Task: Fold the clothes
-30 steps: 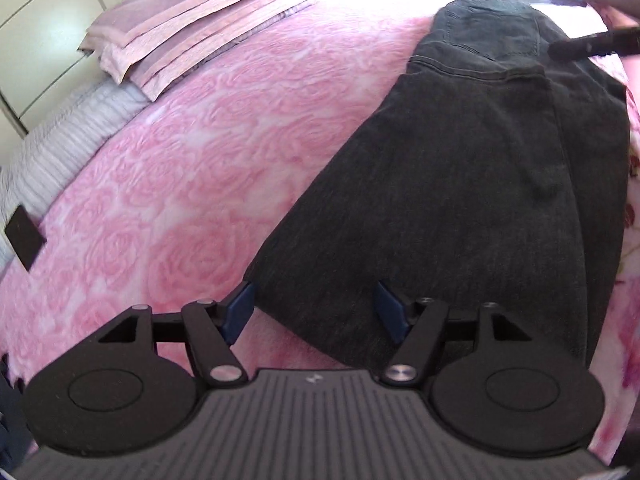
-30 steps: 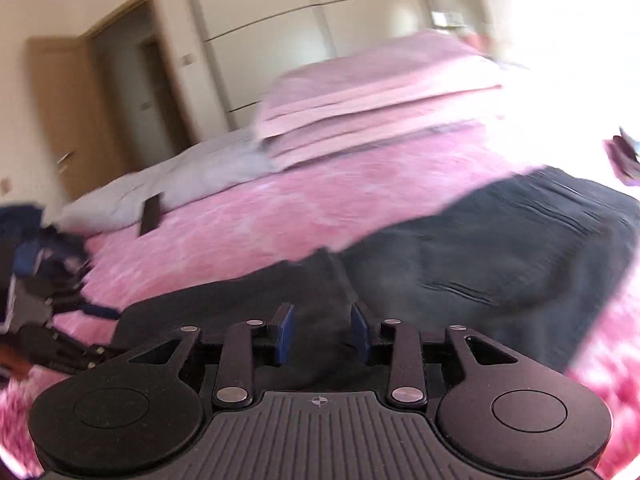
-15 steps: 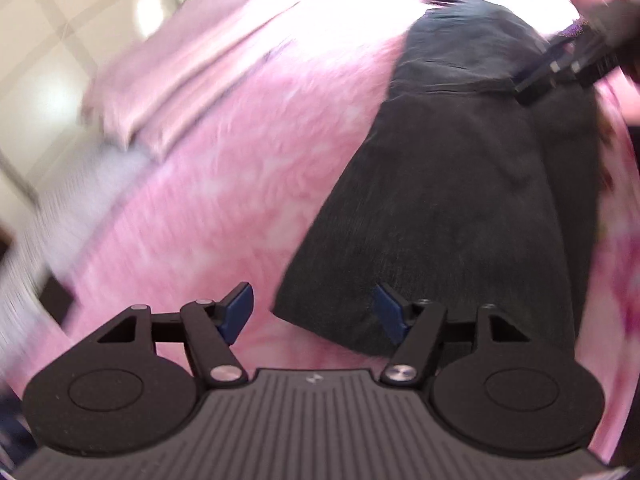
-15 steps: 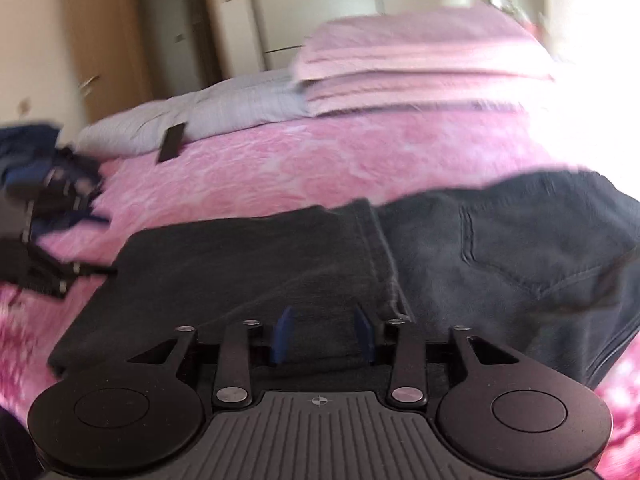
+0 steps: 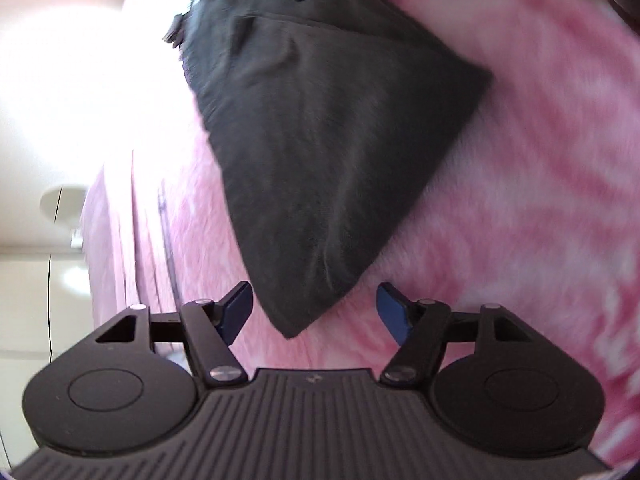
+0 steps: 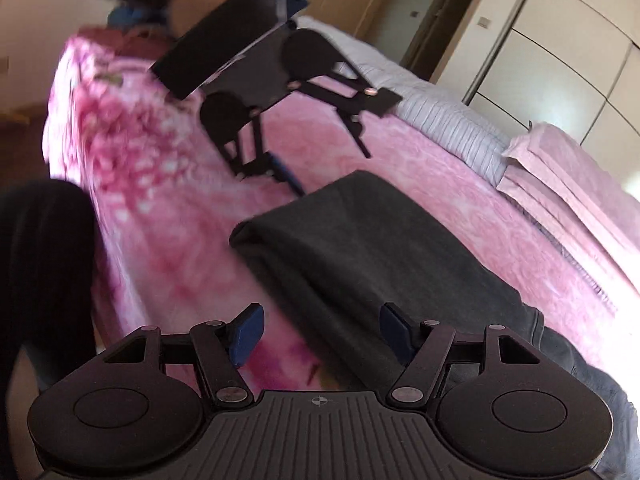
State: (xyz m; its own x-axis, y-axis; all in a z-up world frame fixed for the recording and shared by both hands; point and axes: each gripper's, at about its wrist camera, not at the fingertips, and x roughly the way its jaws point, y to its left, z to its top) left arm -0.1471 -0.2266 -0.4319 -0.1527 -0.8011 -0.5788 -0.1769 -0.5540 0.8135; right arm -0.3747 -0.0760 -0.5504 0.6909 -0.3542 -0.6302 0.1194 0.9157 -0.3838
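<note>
On the pink bed (image 6: pixel 168 216) the folded jeans (image 6: pixel 360 248) lie lengthwise toward the pillows (hem corner nearest). Left claw (image 5: pixel 316 312) stands wide, empty, at that corner; right claw (image 6: pixel 320 334) is opening over the jeans' edge.

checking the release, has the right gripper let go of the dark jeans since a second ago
Yes. The right gripper had nearly pinched the dark jeans earlier; now its jaws are opening, pads off the cloth, and it has rolled, so the pink bedspread slants.
</note>
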